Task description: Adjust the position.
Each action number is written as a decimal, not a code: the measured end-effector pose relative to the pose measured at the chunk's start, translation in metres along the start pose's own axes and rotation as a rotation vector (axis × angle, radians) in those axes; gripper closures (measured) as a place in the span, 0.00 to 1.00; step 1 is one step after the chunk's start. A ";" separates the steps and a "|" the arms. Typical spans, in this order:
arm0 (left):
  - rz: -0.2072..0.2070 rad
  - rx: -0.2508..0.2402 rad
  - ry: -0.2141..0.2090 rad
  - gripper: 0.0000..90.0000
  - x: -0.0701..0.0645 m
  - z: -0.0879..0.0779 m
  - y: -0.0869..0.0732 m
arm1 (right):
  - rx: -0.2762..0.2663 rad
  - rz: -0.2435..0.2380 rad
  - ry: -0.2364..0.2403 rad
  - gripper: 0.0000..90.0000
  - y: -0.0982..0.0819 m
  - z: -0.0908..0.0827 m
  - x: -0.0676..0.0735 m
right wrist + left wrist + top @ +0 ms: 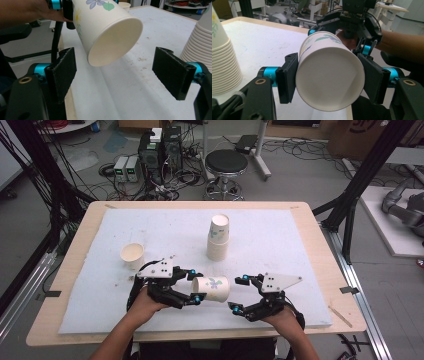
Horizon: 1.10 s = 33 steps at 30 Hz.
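left claw (pixel 195 287) | clamps paper cup (pixel 211 289) sideways | mouth faces right claw (pixel 239 294)

The cup (pixel 211 288) is cream with blue and green flowers; the fingers (pixel 287 77) are black with turquoise joints; the counter (pixel 310 240) is white-covered pale wood.

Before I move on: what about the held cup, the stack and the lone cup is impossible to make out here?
- Held cup: its mouth faces away in the left gripper view, behind its own base; the high view is too small to show inside.
- Cup stack: cut off by the left edge of the left gripper view and the right edge of the right gripper view; the count is unclear.
- Lone cup: too small in the high view to read its contents.
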<state>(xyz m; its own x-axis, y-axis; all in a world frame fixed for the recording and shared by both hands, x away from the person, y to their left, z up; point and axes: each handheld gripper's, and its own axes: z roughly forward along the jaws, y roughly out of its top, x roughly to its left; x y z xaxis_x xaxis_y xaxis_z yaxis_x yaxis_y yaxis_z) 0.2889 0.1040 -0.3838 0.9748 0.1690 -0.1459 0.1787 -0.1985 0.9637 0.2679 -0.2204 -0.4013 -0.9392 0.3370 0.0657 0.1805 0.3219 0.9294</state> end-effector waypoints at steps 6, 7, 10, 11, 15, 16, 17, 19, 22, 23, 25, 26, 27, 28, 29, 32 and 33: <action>0.007 -0.008 -0.021 0.40 -0.003 0.003 0.002 | -0.018 0.013 0.039 0.22 0.000 0.004 0.000; 0.007 -0.006 -0.021 0.40 -0.003 0.003 0.002 | -0.018 0.014 0.043 0.22 0.000 0.005 0.000; 0.005 -0.006 -0.027 0.40 -0.003 0.004 0.002 | -0.016 0.017 0.055 0.22 0.000 0.007 0.000; 0.008 -0.006 -0.031 0.40 -0.003 0.005 0.002 | -0.018 0.016 0.057 0.22 0.000 0.007 0.000; 0.011 -0.003 -0.046 0.40 -0.003 0.008 0.002 | -0.027 0.028 0.072 0.22 0.000 0.010 0.000; 0.010 -0.002 -0.052 0.40 -0.003 0.008 0.002 | -0.028 0.030 0.080 0.22 -0.001 0.010 -0.001; 0.011 -0.002 -0.060 0.40 -0.004 0.009 0.002 | -0.026 0.033 0.084 0.22 -0.001 0.011 -0.001; 0.013 -0.002 -0.069 0.40 -0.004 0.010 0.001 | -0.026 0.035 0.086 0.22 -0.002 0.012 -0.001; 0.013 -0.004 -0.081 0.40 -0.003 0.012 0.000 | -0.037 0.037 0.097 0.22 -0.002 0.013 -0.001; 0.010 -0.008 -0.085 0.40 -0.003 0.012 0.000 | -0.040 0.041 0.102 0.22 -0.002 0.013 -0.001; 0.009 -0.009 -0.088 0.40 -0.003 0.012 -0.001 | -0.044 0.043 0.114 0.23 -0.003 0.013 -0.002; 0.010 -0.012 -0.092 0.40 -0.002 0.012 -0.001 | -0.043 0.045 0.116 0.25 -0.003 0.013 -0.002; 0.008 -0.020 -0.097 0.40 -0.002 0.012 -0.001 | -0.049 0.045 0.125 0.26 -0.003 0.013 -0.002; 0.008 -0.023 -0.102 0.40 -0.002 0.012 -0.001 | -0.056 0.045 0.132 0.26 -0.003 0.012 -0.003; 0.007 -0.029 -0.107 0.40 -0.001 0.012 -0.002 | -0.061 0.047 0.137 0.27 -0.004 0.012 -0.003; -0.004 -0.062 -0.118 0.40 0.000 0.010 -0.003 | -0.112 0.075 0.169 0.28 -0.006 0.010 -0.006; -0.002 -0.068 -0.118 0.40 0.000 0.010 -0.003 | -0.127 0.086 0.179 0.29 -0.007 0.010 -0.007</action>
<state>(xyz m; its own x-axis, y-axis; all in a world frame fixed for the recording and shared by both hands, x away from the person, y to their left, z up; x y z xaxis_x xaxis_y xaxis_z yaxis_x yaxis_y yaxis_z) 0.2901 0.0951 -0.3893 0.9840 0.0540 -0.1696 0.1754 -0.1317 0.9756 0.2759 -0.2164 -0.4114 -0.9608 0.1922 0.1999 0.2349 0.1810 0.9550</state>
